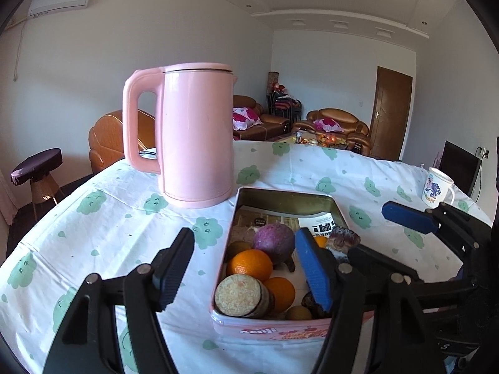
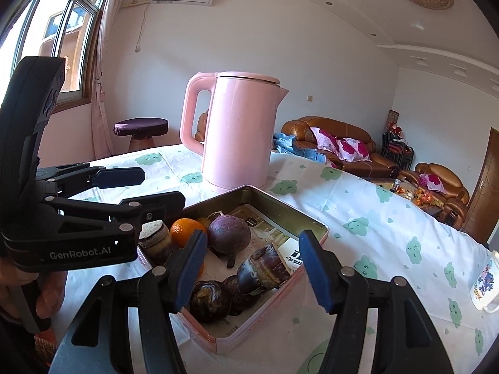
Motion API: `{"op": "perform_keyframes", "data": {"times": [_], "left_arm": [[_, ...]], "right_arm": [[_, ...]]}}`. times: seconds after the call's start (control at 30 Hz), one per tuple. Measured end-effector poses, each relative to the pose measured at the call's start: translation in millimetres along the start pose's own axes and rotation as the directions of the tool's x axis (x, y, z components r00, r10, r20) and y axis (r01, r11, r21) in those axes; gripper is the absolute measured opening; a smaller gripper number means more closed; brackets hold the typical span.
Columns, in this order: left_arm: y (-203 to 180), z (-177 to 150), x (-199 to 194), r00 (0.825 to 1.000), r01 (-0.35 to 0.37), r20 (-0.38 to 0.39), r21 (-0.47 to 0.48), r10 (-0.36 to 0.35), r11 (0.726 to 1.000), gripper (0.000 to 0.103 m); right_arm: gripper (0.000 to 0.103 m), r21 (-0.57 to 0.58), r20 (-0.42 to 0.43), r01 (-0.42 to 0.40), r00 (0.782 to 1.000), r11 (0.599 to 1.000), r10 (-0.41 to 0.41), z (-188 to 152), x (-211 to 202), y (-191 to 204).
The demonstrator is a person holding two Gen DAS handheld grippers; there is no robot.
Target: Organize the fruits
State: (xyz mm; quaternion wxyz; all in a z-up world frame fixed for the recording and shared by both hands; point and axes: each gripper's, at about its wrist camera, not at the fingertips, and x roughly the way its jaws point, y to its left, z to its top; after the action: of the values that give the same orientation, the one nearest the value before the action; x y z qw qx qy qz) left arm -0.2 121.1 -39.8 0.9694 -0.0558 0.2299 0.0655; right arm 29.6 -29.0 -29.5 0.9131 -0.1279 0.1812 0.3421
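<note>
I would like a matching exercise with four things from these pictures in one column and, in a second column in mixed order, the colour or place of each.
Things:
1. kettle
2. mug
3. orange
4. stool

Colour or place:
A. inside the tin box
B. on the floor beyond the table, dark purple seat
C. pink, standing behind the tin box
D. white with a cartoon print, at the table's right edge

Pairs: 1-C, 2-D, 3-A, 4-B
</note>
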Motion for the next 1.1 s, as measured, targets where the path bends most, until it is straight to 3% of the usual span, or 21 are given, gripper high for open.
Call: {"op": "perform_keyframes", "data": {"times": [0.2, 0.3, 0.57, 1.1], "left_arm": [[-4.4, 3.2, -7.8, 1.000, 0.002, 0.015, 0.005, -0.002, 1.000, 0.070], [-10.3, 3.4, -12.2, 1.000, -0.001, 0.027, 0.018, 0.001, 1.000, 0.080], [-24.4, 5.4, -19.6, 0.999, -0.001, 0.042, 0.045, 0.000, 0.999, 0.086], [-27.3, 9.0, -22.9, 0.999, -0.011, 0.050, 0.046, 0.009, 0.999, 0.086]], "right_arm": [[0.065, 0.065, 0.004, 0.061, 0.998, 0.996, -0.061, -3.8, -16.2, -19.0], [0.066, 0.107, 0.007, 0.079, 0.997, 0.991, -0.081, -5.3, -23.4, -29.0], [0.070, 0.114, 0.025, 0.082, 0.996, 0.990, -0.086, -4.4, -33.9, -30.7], [0.070, 0.125, 0.039, 0.079, 0.996, 0.989, -0.085, -4.3, -41.1, -34.2]]}}
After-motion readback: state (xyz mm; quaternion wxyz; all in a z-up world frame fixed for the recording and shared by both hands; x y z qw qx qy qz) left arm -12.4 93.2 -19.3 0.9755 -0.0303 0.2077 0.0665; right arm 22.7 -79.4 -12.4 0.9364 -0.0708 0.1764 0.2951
